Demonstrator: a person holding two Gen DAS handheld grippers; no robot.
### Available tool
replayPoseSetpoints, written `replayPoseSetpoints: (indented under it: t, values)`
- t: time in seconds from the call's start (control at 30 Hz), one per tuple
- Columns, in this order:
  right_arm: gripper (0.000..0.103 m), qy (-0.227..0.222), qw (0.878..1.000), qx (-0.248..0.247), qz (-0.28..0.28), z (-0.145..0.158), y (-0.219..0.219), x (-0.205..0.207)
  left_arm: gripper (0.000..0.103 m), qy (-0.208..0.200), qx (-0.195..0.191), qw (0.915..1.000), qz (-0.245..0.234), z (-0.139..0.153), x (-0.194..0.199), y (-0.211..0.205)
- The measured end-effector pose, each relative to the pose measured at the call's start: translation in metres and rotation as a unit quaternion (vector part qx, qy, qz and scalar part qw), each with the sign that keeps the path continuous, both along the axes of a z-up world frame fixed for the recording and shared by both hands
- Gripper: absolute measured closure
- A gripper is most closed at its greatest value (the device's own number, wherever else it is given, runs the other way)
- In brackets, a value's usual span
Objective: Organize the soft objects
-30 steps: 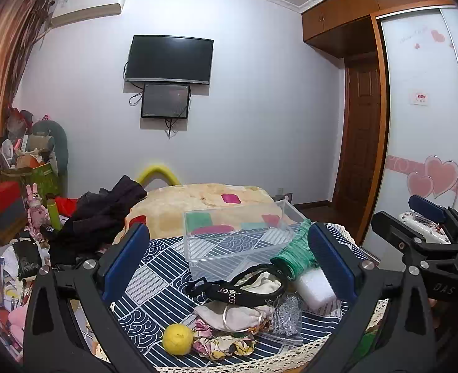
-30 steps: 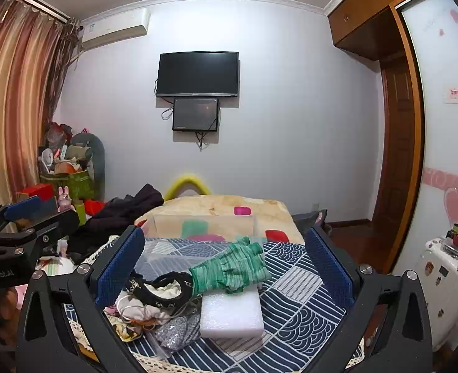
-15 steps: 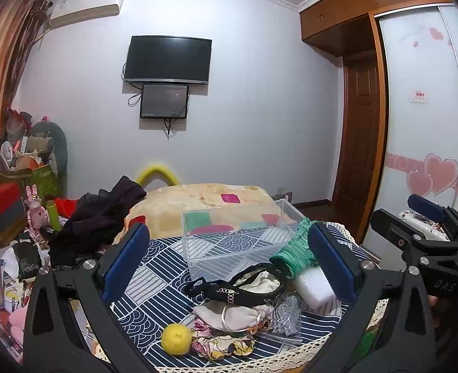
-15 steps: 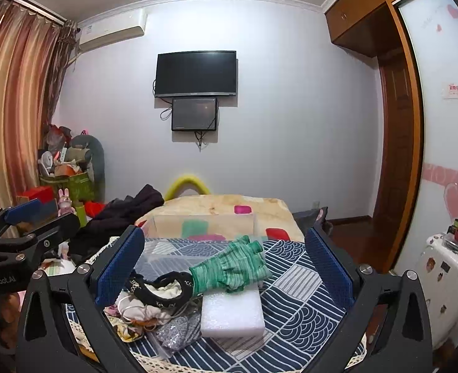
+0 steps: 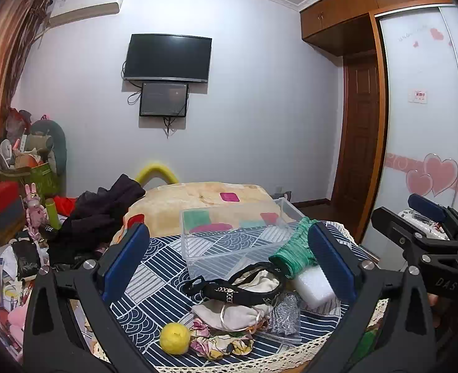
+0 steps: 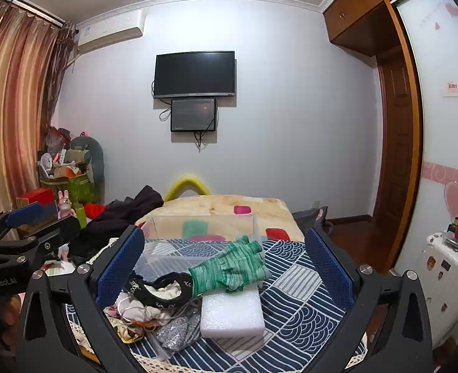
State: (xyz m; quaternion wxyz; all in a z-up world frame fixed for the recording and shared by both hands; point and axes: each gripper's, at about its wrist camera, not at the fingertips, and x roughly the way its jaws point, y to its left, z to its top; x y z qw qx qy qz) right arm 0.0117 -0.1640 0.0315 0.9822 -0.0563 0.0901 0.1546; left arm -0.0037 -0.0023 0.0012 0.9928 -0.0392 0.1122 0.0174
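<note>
A heap of soft things lies on the blue patterned cloth [image 5: 154, 267]: a green knit glove [image 6: 232, 269] over a white foam block [image 6: 232, 314], a black headband [image 5: 235, 289], a cream pouch [image 5: 232, 314], a floral scrunchie [image 5: 219, 340], a yellow ball [image 5: 175, 338] and a silver glitter bag [image 6: 176, 332]. Behind the heap stands a clear plastic box [image 5: 229, 236] with nothing in it. My left gripper [image 5: 227, 261] hangs open above the heap, holding nothing. My right gripper [image 6: 224, 261] is open too, over the glove and foam.
Dark clothes [image 5: 101, 214] are piled left of the table. A bed with a beige blanket [image 5: 204, 199] lies behind. Boxes and toys [image 5: 20, 180] crowd the far left floor. A white suitcase [image 6: 446, 279] stands at the right by the wardrobe.
</note>
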Motion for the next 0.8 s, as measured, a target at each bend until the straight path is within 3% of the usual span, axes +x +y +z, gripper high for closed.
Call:
replayPoseSetpoints:
  t: [0.8]
  values:
    - [0.000, -0.004, 1.000, 0.001, 0.008, 0.0024, 0.0018, -0.0045, 0.000, 0.000, 0.002, 1.0000, -0.001, -0.0011, 0.0014, -0.0025]
